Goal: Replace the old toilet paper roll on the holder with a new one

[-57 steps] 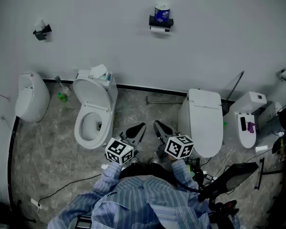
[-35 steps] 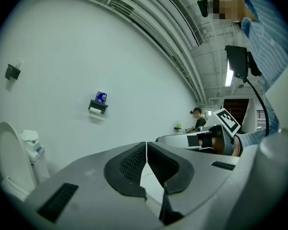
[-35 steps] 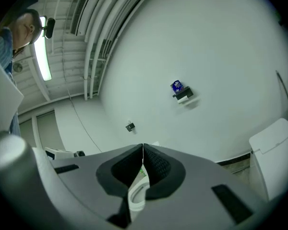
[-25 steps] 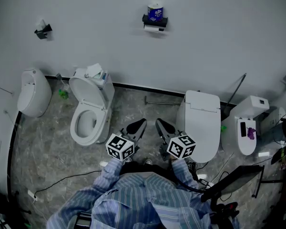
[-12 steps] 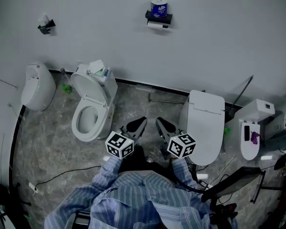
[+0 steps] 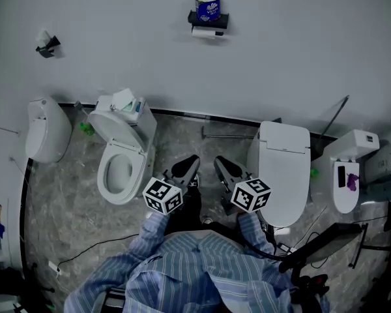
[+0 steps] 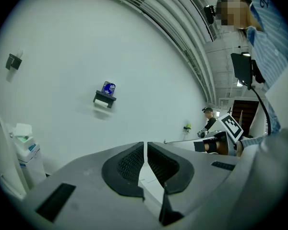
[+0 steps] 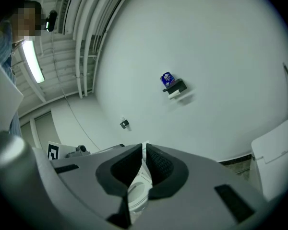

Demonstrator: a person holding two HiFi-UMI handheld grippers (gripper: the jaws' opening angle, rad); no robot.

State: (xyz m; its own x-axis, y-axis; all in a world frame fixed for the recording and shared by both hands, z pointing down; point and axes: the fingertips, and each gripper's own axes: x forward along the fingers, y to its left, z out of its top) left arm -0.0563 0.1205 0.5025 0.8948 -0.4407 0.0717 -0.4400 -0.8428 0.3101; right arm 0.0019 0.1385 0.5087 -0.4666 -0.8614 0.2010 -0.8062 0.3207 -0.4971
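A black wall holder (image 6: 208,20) hangs high on the white wall. On its top shelf stands a new roll in a blue wrapper (image 6: 207,8), and the old white roll (image 6: 205,32) hangs underneath. The left gripper view shows the holder (image 7: 104,98) and blue roll (image 7: 108,88) far ahead. In the right gripper view the holder (image 8: 175,86) carries the blue roll (image 8: 166,78). My left gripper (image 6: 189,162) and right gripper (image 6: 221,163) are held side by side over the floor, far from the wall. Both are shut with nothing between the pads (image 7: 132,161).
An open toilet (image 6: 120,165) stands to the left of the grippers and a lidded toilet (image 6: 284,165) to the right. A urinal (image 6: 45,134) is at far left and another toilet (image 6: 348,178) at far right. A second small holder (image 6: 47,45) is on the wall.
The person and both grippers have shifted a little across the floor between the two toilets. Both grippers stay shut and empty.
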